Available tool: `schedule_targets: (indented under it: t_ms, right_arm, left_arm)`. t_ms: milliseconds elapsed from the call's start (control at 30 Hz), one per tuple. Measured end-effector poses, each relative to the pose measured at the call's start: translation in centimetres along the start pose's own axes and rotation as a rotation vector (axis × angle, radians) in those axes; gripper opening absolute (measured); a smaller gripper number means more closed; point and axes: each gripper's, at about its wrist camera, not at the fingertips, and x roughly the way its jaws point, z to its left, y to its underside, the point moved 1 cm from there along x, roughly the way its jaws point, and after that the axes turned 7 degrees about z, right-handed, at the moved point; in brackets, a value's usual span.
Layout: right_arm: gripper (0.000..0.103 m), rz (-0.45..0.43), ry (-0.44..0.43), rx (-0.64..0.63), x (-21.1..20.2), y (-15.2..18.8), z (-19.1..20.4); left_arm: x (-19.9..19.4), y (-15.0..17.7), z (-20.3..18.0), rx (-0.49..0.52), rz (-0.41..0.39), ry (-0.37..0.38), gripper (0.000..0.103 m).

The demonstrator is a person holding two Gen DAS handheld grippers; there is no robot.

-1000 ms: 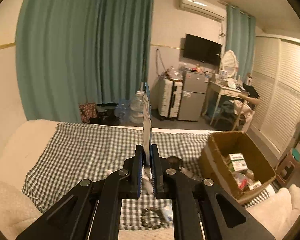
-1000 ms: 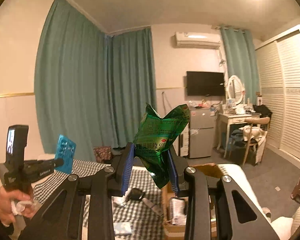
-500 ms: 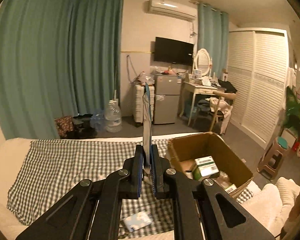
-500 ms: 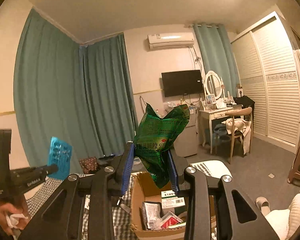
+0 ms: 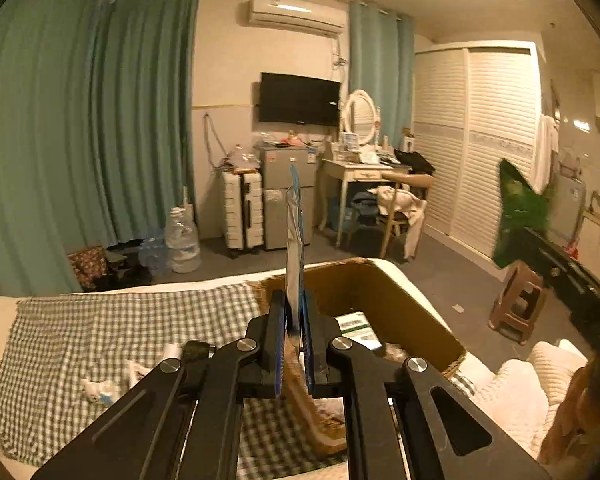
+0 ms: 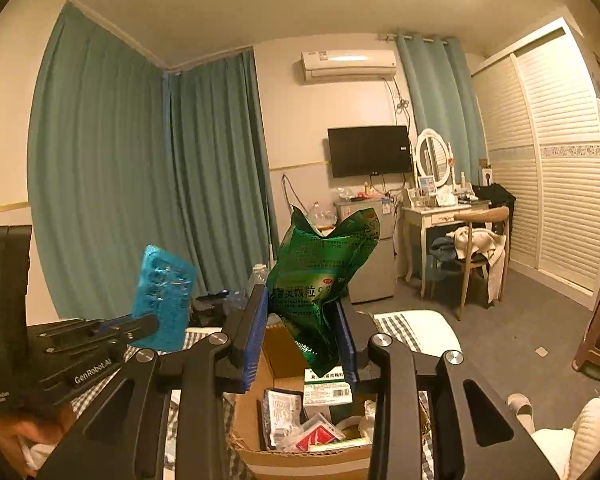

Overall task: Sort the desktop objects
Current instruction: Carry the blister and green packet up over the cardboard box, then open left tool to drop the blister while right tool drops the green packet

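Note:
My left gripper (image 5: 294, 344) is shut on a blue blister pack (image 5: 295, 240), held upright and edge-on above the near rim of the cardboard box (image 5: 404, 308). The pack also shows in the right wrist view (image 6: 162, 296), at the left, in the left gripper (image 6: 140, 326). My right gripper (image 6: 300, 344) is shut on a crumpled green sachet (image 6: 320, 276) and holds it over the open cardboard box (image 6: 284, 460). The sachet also shows at the right edge of the left wrist view (image 5: 516, 216).
The box holds medicine cartons (image 6: 328, 390) and packets (image 6: 280, 412). A checked cloth (image 5: 100, 340) covers the bed, with small white items (image 5: 100, 388) on it. A stool (image 5: 518, 300), a dressing table with chair (image 6: 472, 248) and a fridge (image 5: 288, 196) stand beyond.
Both grippers have swung right and nearer to the box. The box now lies just under both grippers. Each grip has held.

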Motion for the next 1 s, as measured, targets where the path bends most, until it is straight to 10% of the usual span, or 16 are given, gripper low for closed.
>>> schedule_targets:
  t_ms: [633, 867, 1000]
  right_arm:
    - [0.033, 0.294, 0.025, 0.017, 10.6, 6.8, -4.7]
    - [0.043, 0.266, 0.065, 0.010, 10.2, 6.9, -5.0]
    - [0.051, 0.193, 0.073, 0.006, 8.4, 6.1, -5.0]
  left_arm:
    - [14.0, 3.4, -3.9, 0.069, 0.207, 0.119, 0.007]
    - [14.2, 3.7, -2.4, 0.004, 0.223, 0.115, 0.034]
    - [12.0, 2.8, -1.3, -0.024, 0.170, 0.131, 0.075]
